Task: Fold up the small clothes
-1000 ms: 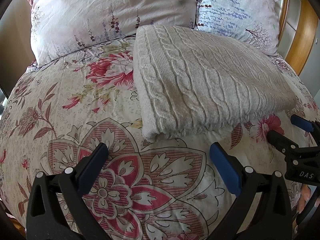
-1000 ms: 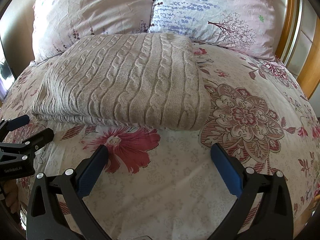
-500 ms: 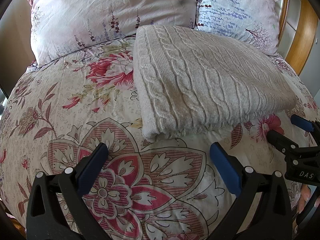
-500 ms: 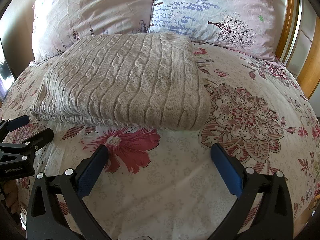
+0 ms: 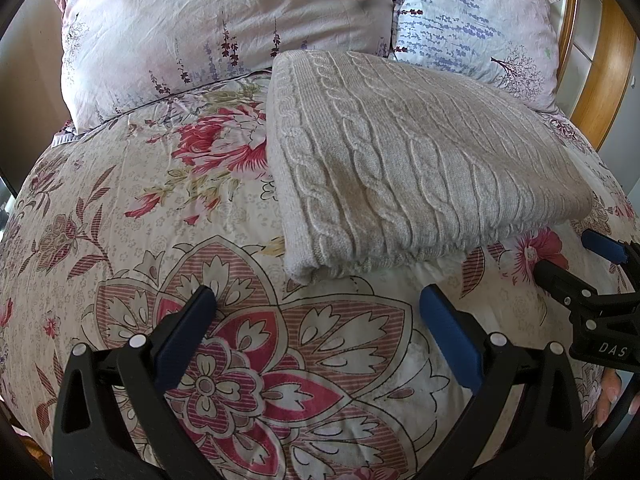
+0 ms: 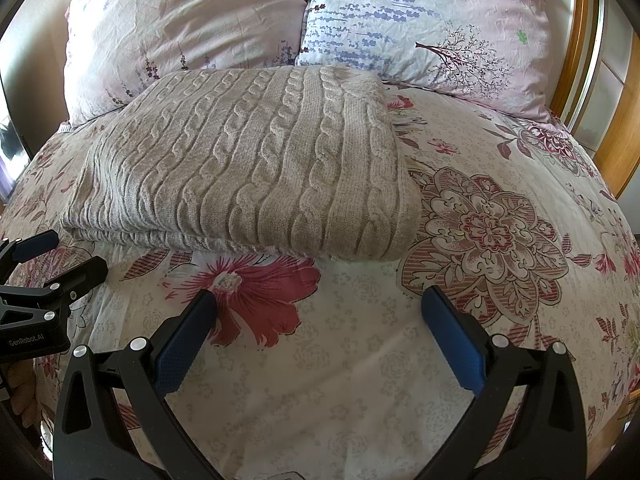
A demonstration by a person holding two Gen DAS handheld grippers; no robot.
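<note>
A beige cable-knit sweater (image 5: 408,160) lies folded into a neat rectangle on the floral bedspread (image 5: 160,208); it also shows in the right wrist view (image 6: 248,172). My left gripper (image 5: 316,304) is open and empty, hovering just short of the sweater's near left corner. My right gripper (image 6: 318,304) is open and empty, just short of the sweater's near edge, right of its middle. Each gripper shows at the edge of the other's view: the right one (image 5: 568,260), the left one (image 6: 60,252). Neither touches the sweater.
Two pillows (image 6: 192,32) (image 6: 432,20) lean at the head of the bed behind the sweater. A wooden headboard (image 6: 616,128) curves along the right. The floral bedspread (image 6: 480,224) spreads out to the right of the sweater.
</note>
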